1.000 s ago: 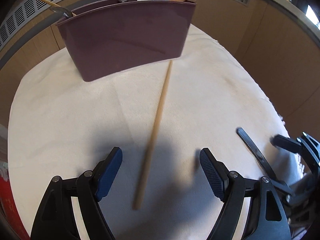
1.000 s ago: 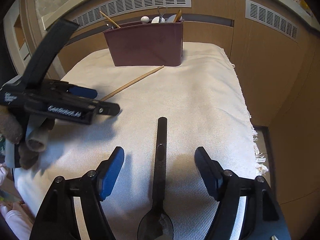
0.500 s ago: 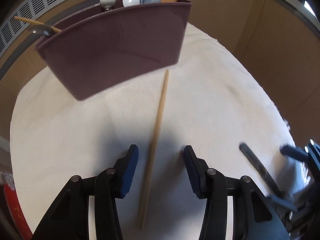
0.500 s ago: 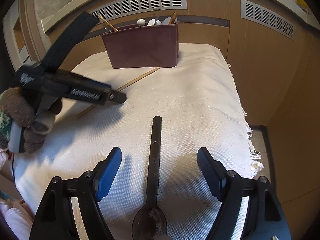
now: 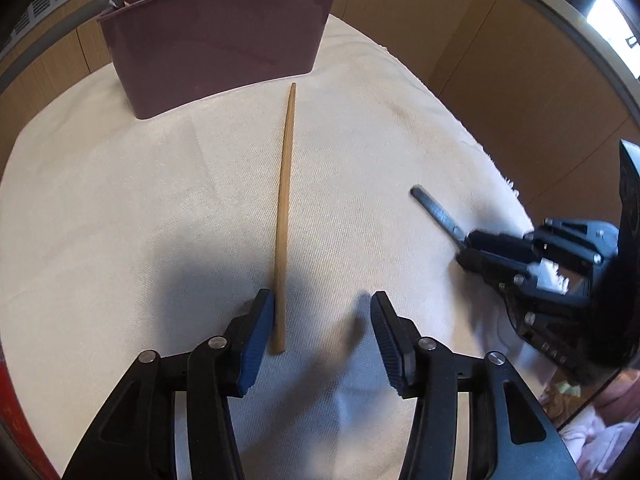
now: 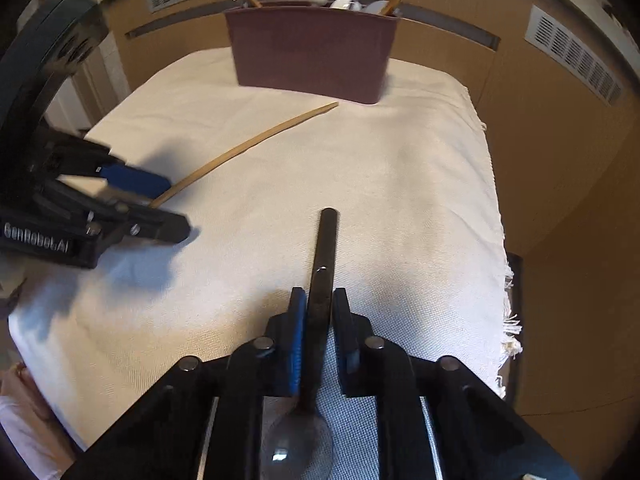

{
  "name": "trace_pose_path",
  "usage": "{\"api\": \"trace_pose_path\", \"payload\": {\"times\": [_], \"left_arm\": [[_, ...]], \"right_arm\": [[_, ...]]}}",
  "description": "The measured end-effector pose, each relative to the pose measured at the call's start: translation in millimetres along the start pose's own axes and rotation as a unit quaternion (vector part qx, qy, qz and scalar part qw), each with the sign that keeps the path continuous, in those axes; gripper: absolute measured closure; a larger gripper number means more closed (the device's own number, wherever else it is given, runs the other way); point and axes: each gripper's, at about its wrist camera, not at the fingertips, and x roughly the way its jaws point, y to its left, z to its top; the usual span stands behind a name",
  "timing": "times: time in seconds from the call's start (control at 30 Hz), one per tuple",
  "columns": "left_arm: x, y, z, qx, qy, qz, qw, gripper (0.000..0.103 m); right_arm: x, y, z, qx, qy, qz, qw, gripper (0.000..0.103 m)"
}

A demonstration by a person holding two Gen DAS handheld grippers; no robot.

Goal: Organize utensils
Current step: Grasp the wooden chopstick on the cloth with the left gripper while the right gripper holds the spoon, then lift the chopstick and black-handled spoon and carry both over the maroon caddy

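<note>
Left wrist view: the left gripper (image 5: 322,332) is spread apart, its left pad touching the near end of a chopstick (image 5: 285,208) lying flat on the cloth (image 5: 120,208). The stick's far tip stops just short of the caddy (image 5: 216,36), which holds other utensils. The right gripper (image 5: 476,246) sits off to the right.

Right wrist view: the right gripper (image 6: 319,320) is clenched on the spoon (image 6: 322,264) handle, bowl toward the camera, handle pointing at the caddy (image 6: 312,56)
</note>
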Motion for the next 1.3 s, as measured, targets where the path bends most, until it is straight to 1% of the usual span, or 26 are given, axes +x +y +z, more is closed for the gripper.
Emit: {"api": "trace_pose_path", "payload": {"times": [0.07, 0.13, 0.17, 0.2, 0.3, 0.37, 0.43, 0.5, 0.53, 0.57, 0.63, 0.7, 0.77, 0.83, 0.9, 0.93, 0.97, 1.0, 1.03, 1.1, 1.13, 1.2, 1.23, 1.3], "left_arm": [[3.3, 0.5, 8.2, -0.004, 0.001, -0.004, 1.0, 0.051], [3.2, 4.1, 17.8, -0.011, 0.0, 0.002, 0.9999, 0.053], [2.2, 6.1, 23.6, -0.012, -0.003, 0.007, 0.9999, 0.058], [2.6, 7.7, 32.1, -0.01, -0.007, 0.011, 0.9999, 0.061], [12.8, 11.8, 62.3, -0.001, 0.001, 0.039, 0.9992, 0.07], [25.2, 10.2, 80.0, 0.01, 0.019, 0.062, 0.9979, 0.081], [37.2, 3.8, 92.4, 0.028, 0.037, 0.082, 0.9955, 0.083], [42.9, -7.9, 100.4, 0.058, 0.045, 0.1, 0.9924, 0.088], [45.5, -13.0, 103.5, 0.067, 0.048, 0.103, 0.9913, 0.093], [47.6, -16.7, 105.6, 0.072, 0.051, 0.107, 0.9903, 0.096], [50.6, -23.1, 108.8, 0.078, 0.05, 0.113, 0.9892, 0.097], [48.5, -23.8, 107.0, 0.065, 0.041, 0.095, 0.9926, 0.097], [39.0, -21.1, 98.0, 0.049, 0.017, 0.084, 0.9951, 0.097], [19.6, -17.4, 82.2, 0.03, -0.02, 0.067, 0.9971, 0.097], [-6.8, -12.0, 62.1, 0.004, -0.07, 0.049, 0.9964, 0.097], [-20.1, -9.3, 51.8, -0.011, -0.097, 0.042, 0.9943, 0.097], [-33.7, -7.4, 40.6, -0.022, -0.121, 0.035, 0.9918, 0.097], [-49.1, -6.1, 28.4, -0.036, -0.151, 0.029, 0.9875, 0.097], [-59.0, -5.4, 20.6, -0.043, -0.169, 0.024, 0.9843, 0.097], [-82.1, -4.5, 4.8, -0.062, -0.214, 0.015, 0.9748, 0.097], [-88.5, -2.5, 9.6, -0.068, -0.227, 0.012, 0.9714, 0.097], [-105.3, 2.2, 4.4, -0.083, -0.258, 0.011, 0.9624, 0.097], [-110.1, 3.7, 7.5, -0.088, -0.269, 0.011, 0.959, 0.097], [-127.0, 7.2, 9.7, -0.091, -0.291, 0.01, 0.9524, 0.097]], "right_arm": [[-2.2, -4.4, -1.5, 0.009, 0.0, 0.009, 1.0, 0.092], [-5.2, -13.4, -3.4, 0.029, -0.003, 0.019, 0.999, 0.092], [-6.5, -18.6, -4.4, 0.041, -0.005, 0.023, 0.999, 0.092], [-7.2, -23.9, -5.4, 0.052, -0.008, 0.026, 0.998, 0.092], [-6.1, -32.6, -6.0, 0.067, -0.009, 0.029, 0.997, 0.092], [-7.0, -35.1, -5.9, 0.072, -0.014, 0.036, 0.997, 0.092], [-7.2, -36.9, -4.3, 0.076, -0.018, 0.041, 0.996, 0.092], [-6.7, -39.1, -1.7, 0.083, -0.023, 0.047, 0.995, 0.092], [-6.0, -40.5, -0.1, 0.088, -0.025, 0.051, 0.994, 0.092], [-5.6, -41.1, 1.4, 0.091, -0.026, 0.055, 0.994, 0.092], [-5.4, -43.0, 4.3, 0.098, -0.03, 0.058, 0.993, 0.092], [-7.5, -44.9, 6.0, 0.108, -0.035, 0.065, 0.991, 0.092], [-11.8, -46.2, 6.2, 0.116, -0.042, 0.076, 0.989, 0.092], [-17.2, -46.6, 6.6, 0.12, -0.049, 0.078, 0.988, 0.092], [-23.6, -46.1, 7.7, 0.124, -0.059, 0.078, 0.987, 0.092], [-26.4, -45.6, 8.6, 0.126, -0.063, 0.078, 0.987, 0.092], [-30.3, -44.3, 10.0, 0.126, -0.069, 0.08, 0.986, 0.092], [-33.0, -43.4, 11.6, 0.127, -0.074, 0.08, 0.986, 0.092], [-36.5, -41.6, 13.4, 0.126, -0.08, 0.078, 0.986, 0.092], [-45.4, -38.1, 17.2, 0.125, -0.094, 0.076, 0.985, 0.092], [-50.6, -36.3, 19.4, 0.124, -0.103, 0.073, 0.984, 0.092], [-62.4, -33.6, 24.2, 0.12, -0.12, 0.069, 0.983, 0.092], [-67.9, -32.7, 28.9, 0.117, -0.131, 0.066, 0.982, 0.092], [-88.3, -31.1, 41.9, 0.109, -0.168, 0.049, 0.978, 0.092]]}}
